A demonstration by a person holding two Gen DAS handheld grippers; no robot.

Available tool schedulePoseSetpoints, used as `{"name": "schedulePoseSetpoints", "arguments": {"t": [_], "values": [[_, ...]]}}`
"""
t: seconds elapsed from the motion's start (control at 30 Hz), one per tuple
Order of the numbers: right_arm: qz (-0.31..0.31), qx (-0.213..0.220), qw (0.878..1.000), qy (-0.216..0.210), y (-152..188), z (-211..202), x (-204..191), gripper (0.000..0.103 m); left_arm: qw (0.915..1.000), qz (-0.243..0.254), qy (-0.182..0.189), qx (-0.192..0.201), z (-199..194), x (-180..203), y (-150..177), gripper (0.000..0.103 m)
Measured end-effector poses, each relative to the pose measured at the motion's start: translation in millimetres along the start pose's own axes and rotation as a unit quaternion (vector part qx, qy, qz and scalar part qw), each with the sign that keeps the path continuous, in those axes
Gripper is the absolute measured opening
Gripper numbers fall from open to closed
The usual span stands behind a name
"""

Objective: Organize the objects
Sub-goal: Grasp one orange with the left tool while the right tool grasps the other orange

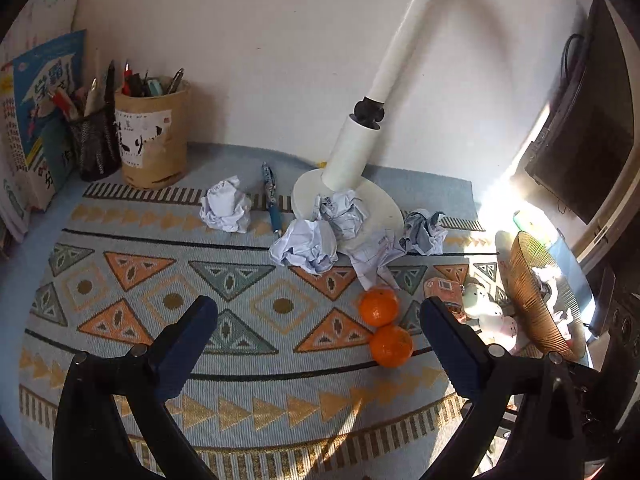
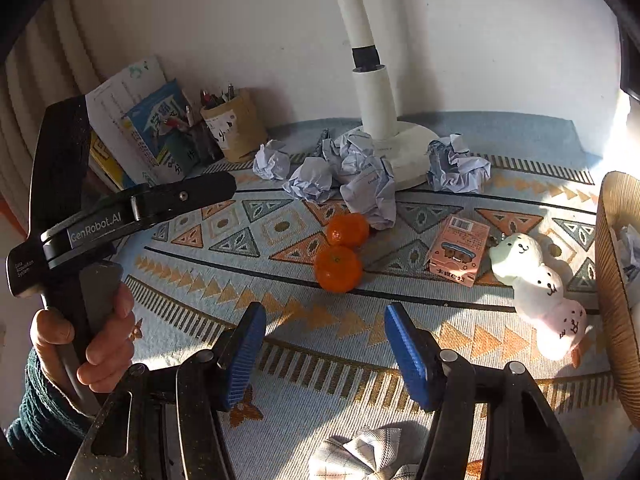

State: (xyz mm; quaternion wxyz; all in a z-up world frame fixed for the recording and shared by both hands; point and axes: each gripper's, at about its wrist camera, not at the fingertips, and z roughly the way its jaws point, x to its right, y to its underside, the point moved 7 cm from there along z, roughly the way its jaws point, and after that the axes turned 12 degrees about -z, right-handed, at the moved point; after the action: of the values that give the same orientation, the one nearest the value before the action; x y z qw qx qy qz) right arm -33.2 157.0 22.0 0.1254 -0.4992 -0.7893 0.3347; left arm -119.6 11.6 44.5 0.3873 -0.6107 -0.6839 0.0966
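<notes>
Right gripper (image 2: 325, 354): jaws apart with nothing between the ribbed blue pads (image 2: 244, 354), hovering over the patterned woven mat (image 2: 200, 304). Left gripper (image 1: 318, 344): jaws spread wide and likewise empty; in the right wrist view we see its black body gripped by a person's hand (image 2: 86, 334) in a dark knitted sleeve.

Just ahead of both sets of fingers lie two mandarins (image 2: 338, 250), touching one another, their pair forming a short line that runs diagonally away from us toward the lamp base (image 2: 404, 148). Each fruit is near-round and so has no useful long axis; the stem dimple of the nearer one faces up and toward us.

We judge the step in hand to be a pick of the nearer mandarin. To do it well, we would close across its widest part from above, with one pad entering clear of the point where the fruits touch, so the second is not rolled away.

Further out: crumpled paper balls (image 2: 312, 180) clustered around and on the lamp base, a pink carton (image 2: 456, 254) and a plush toy (image 2: 538, 280) to the right, a ribbed amber bowl (image 2: 616, 280) at the right edge, tilted on edge in the left wrist view. Pen holders (image 1: 150, 136) and books (image 1: 44, 108) stand against the far wall.
</notes>
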Motion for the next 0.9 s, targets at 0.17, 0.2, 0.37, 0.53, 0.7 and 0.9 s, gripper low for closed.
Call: {"name": "schedulePoseSetpoints", "arguments": {"t": [0.17, 0.2, 0.37, 0.53, 0.7, 0.9], "values": [[-0.023, 0.003, 0.999, 0.045, -6.6, 29.9, 9.2, 0.060, 0.9993, -0.007, 0.014, -0.033, 48.2, 15.1, 2.6, 0.094], [-0.020, 0.003, 0.999, 0.042, -7.0, 34.7, 11.6, 0.060, 0.9990, -0.005, 0.018, -0.041, 56.6, 17.4, 5.0, 0.087], [-0.025, -0.003, 0.999, 0.027, -7.7, 54.5, 12.9, 0.060, 0.9953, 0.010, 0.026, -0.092, 90.6, 25.5, 18.7, 0.069], [-0.019, -0.014, 1.000, 0.011, -8.9, 72.6, 13.2, 0.055, 0.9886, -0.029, 0.077, -0.126, 102.1, 18.9, 24.5, 0.069], [-0.017, -0.023, 1.000, 0.002, -8.6, 82.6, 13.1, 0.039, 0.9905, -0.010, 0.069, -0.119, 101.8, 25.6, 29.2, 0.069], [-0.016, -0.015, 1.000, 0.006, -6.3, 77.3, 14.2, 0.039, 0.9921, 0.035, 0.044, -0.112, 105.3, 41.0, 40.3, 0.046]]}}
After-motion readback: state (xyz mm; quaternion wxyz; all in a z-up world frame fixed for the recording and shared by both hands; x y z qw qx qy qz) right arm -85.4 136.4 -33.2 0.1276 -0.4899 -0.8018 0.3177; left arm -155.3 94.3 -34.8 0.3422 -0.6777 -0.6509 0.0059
